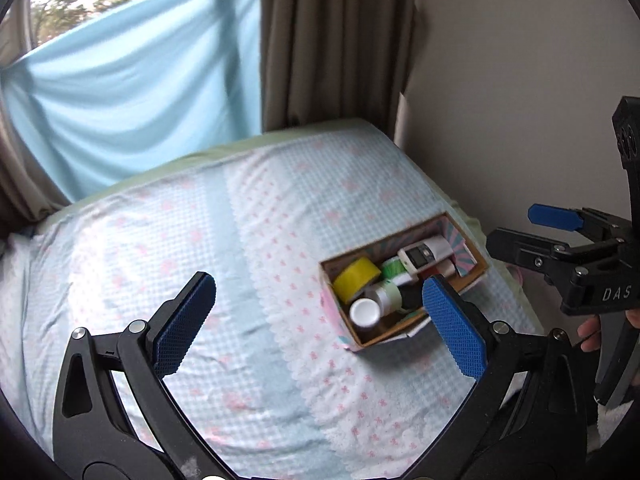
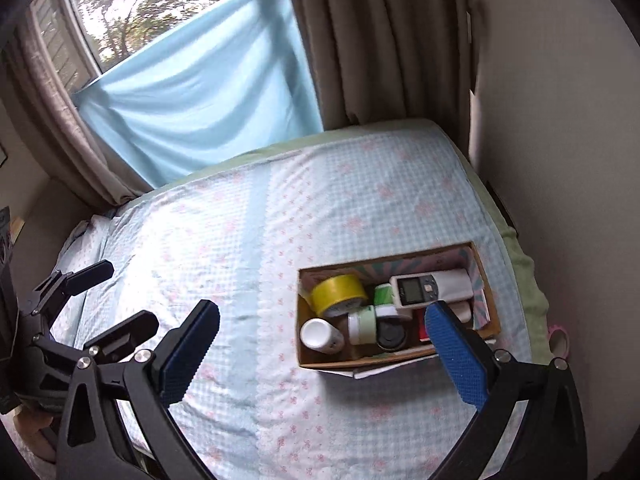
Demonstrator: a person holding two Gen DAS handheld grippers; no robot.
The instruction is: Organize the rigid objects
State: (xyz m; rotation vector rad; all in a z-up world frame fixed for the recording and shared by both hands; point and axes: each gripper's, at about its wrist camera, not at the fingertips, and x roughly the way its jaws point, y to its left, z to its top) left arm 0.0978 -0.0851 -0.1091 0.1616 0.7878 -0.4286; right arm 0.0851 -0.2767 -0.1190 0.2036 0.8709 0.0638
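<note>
Both grippers hang above the bed, jaws spread wide, nothing between the pads.

Left gripper (image 1: 320, 322): released. In the left wrist view its blue pads sit lower left and lower right of the frame; the right pad overlaps the near corner of the cardboard box (image 1: 476, 270) in the picture, contact not determinable. Right gripper (image 2: 322, 350): also released, empty. It shows again at the right edge of the left wrist view, with fingertips of a hand (image 1: 592, 334) on its grip.

The box lies on the checked bedsheet (image 2: 248, 248), right of centre in both views, near the bed's right edge by the wall (image 2: 560, 120). In the right wrist view its long axis runs roughly left to right across the frame, rising slightly toward the right; in the left wrist view it runs diagonally, lower left to upper right.

Contents, right wrist view:
- yellow tape roll (image 2: 338, 294), upper left of the box, tilted on edge.
- white remote control (image 2: 430, 288) with a dark display, long axis parallel to the box's long side, display end toward frame left, lying on top of other items.
- white-capped bottle (image 2: 320, 334), lower left corner, cap facing up toward the camera.
- green-and-white tape rolls (image 2: 362, 324), centre.
- dark round item (image 2: 390, 336) just right of those; type unclear.
- a red item below the remote, mostly hidden by the pad.

Light blue cloth (image 2: 200, 112) and brown curtains (image 2: 380, 40) fill the upper frame.
</note>
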